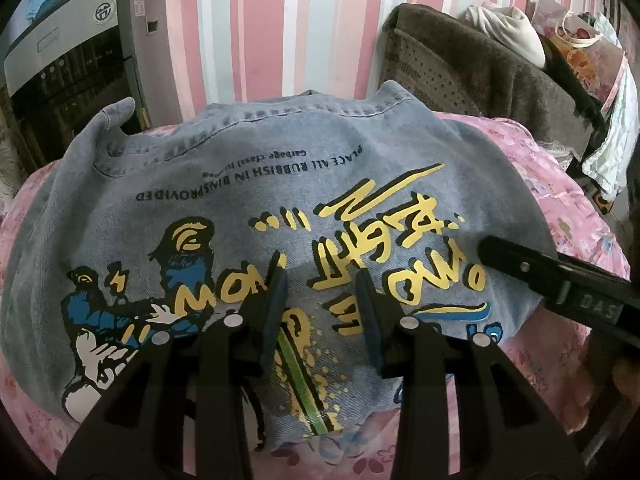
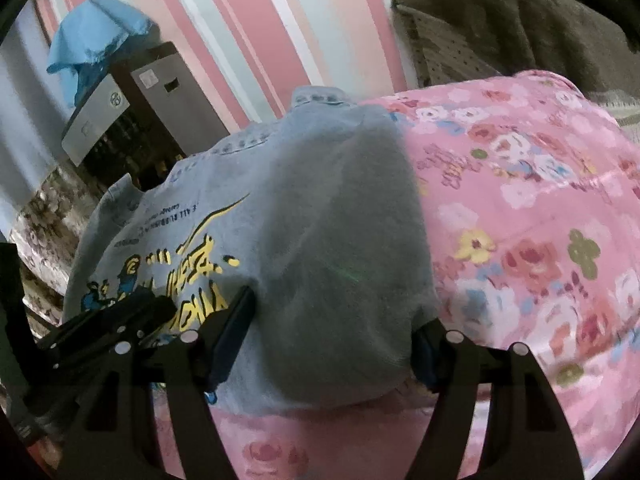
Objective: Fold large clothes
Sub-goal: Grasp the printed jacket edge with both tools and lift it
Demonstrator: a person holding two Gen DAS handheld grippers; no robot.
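A light-blue denim jacket lies back-up on a pink floral bedspread, with yellow, blue and black graphics and its collar toward the striped wall. My left gripper hovers open over the printed back, holding nothing. My right gripper is open wide with the jacket's folded right part bulging between the jaws; its finger shows in the left wrist view at the jacket's right edge. The left gripper also shows at the lower left of the right wrist view.
A grey appliance stands at the left by the pink striped wall. A brown blanket over a chair and a pile of bags and cloth sit at the right. A blue cloth lies on the appliance.
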